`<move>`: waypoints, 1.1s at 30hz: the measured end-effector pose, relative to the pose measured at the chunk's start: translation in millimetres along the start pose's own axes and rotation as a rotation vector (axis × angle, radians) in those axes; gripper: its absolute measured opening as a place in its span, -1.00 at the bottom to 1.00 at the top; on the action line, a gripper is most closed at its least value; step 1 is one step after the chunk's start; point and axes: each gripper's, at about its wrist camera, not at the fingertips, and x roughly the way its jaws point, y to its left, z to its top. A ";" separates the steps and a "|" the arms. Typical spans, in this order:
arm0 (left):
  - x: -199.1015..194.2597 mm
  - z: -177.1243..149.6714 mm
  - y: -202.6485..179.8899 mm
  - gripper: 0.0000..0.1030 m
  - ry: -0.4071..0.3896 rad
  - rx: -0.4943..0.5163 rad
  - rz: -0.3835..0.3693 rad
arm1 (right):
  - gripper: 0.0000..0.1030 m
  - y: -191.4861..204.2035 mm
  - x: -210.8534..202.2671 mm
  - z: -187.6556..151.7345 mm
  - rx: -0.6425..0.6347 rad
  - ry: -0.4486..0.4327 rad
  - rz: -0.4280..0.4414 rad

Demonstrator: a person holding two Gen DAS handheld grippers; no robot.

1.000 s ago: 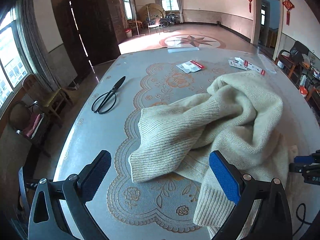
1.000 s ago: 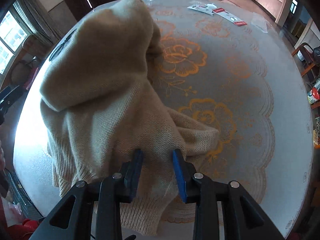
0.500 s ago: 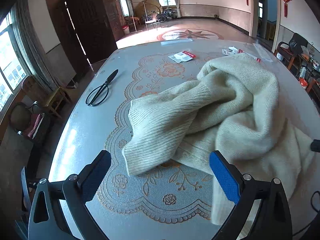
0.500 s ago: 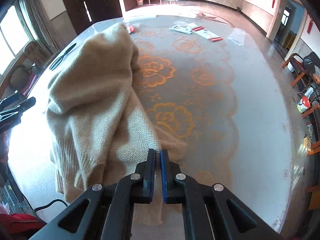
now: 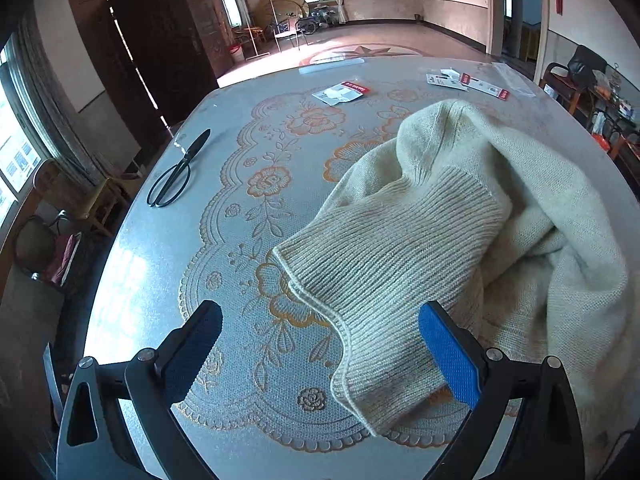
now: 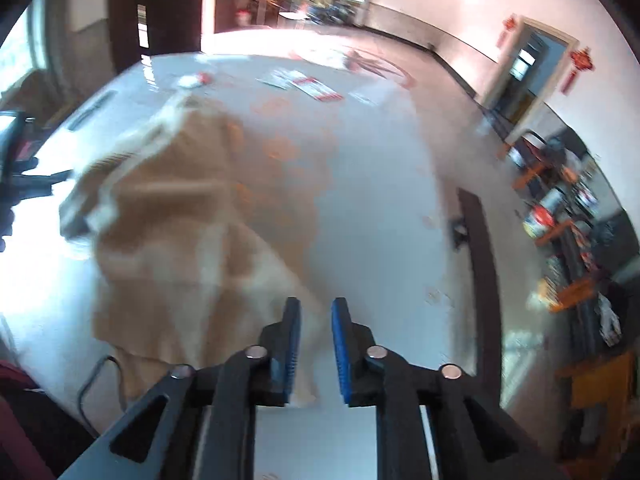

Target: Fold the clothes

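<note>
Sweater (image 5: 460,240) bunched on table (image 5: 160,260), center-right of left wrist view, ribbed hem toward bottom. L gripper (image 5: 320,354) spread wide, hem edge between pads, no contact. R gripper (image 6: 316,350) just reopened slightly, nothing pinched, view blurred. Scissors (image 5: 176,178) mid-left.

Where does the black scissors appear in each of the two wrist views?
Left wrist view: the scissors lie at the left, on the table, apart from the sweater.
Right wrist view: too blurred to be sure; only a dark streak at upper left.
Shared landmark: the red-and-white cards at the table's far end.
</note>
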 end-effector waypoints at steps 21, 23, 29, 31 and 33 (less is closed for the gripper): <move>-33.2 -44.3 129.7 0.93 0.004 -0.294 0.064 | -0.95 215.1 194.6 207.4 0.063 0.215 0.465; -29.9 -38.7 127.1 0.93 0.005 -0.296 0.059 | -0.95 192.3 177.5 237.3 0.146 0.117 0.484; -19.9 -14.5 96.4 0.93 -0.004 -0.246 0.057 | -1.00 126.8 141.4 335.0 0.258 -0.164 0.372; -11.5 -4.7 82.8 0.93 0.003 -0.230 0.051 | -1.00 106.5 151.0 360.3 0.265 -0.189 0.338; -1.1 4.6 67.3 0.93 0.015 -0.216 0.043 | -0.83 92.1 166.1 372.8 0.229 -0.135 0.367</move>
